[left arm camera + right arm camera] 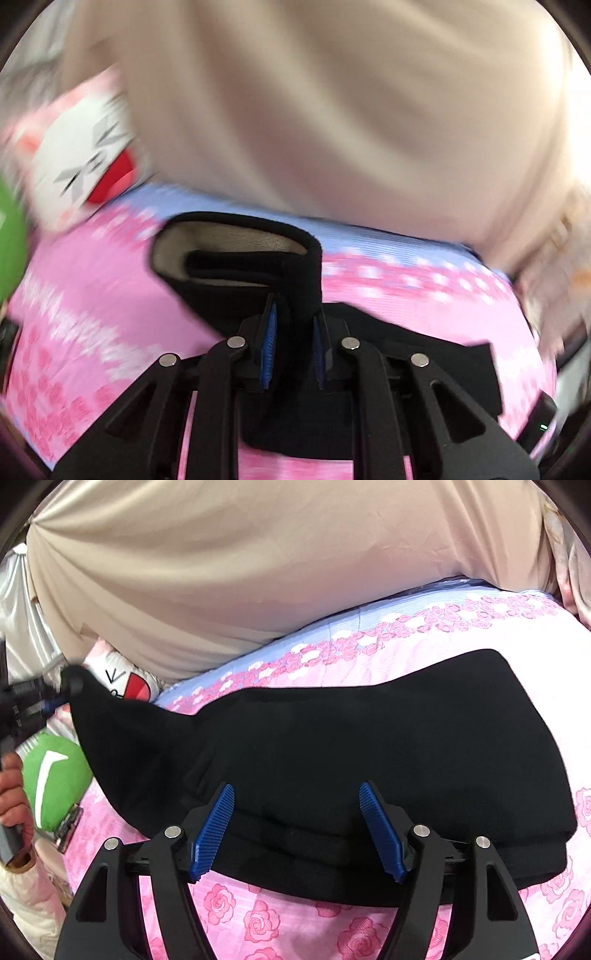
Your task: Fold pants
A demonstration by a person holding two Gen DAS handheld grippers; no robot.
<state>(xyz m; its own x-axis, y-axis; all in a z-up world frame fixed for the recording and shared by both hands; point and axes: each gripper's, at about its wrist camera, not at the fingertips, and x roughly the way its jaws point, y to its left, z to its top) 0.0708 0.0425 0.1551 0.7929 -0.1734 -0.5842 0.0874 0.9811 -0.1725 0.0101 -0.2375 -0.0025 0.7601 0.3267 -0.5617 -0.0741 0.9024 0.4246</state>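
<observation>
On the pink rose-print bedspread [258, 919] the black pants [369, 757] lie part-folded in stacked layers. At nine o'clock in the right wrist view, the left gripper [64, 692] is clamped on one end of them and holds it raised. At six o'clock the right gripper [297, 830] hangs with jaws apart, gripping nothing. Judgement: roughly midway, since the raised end remains to be laid over and flattened.

No legible text or labels

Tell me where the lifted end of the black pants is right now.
In the right wrist view, the pants lie on the pink bedspread; their left end is pinched in the left gripper, raised beside the green pillow.
</observation>
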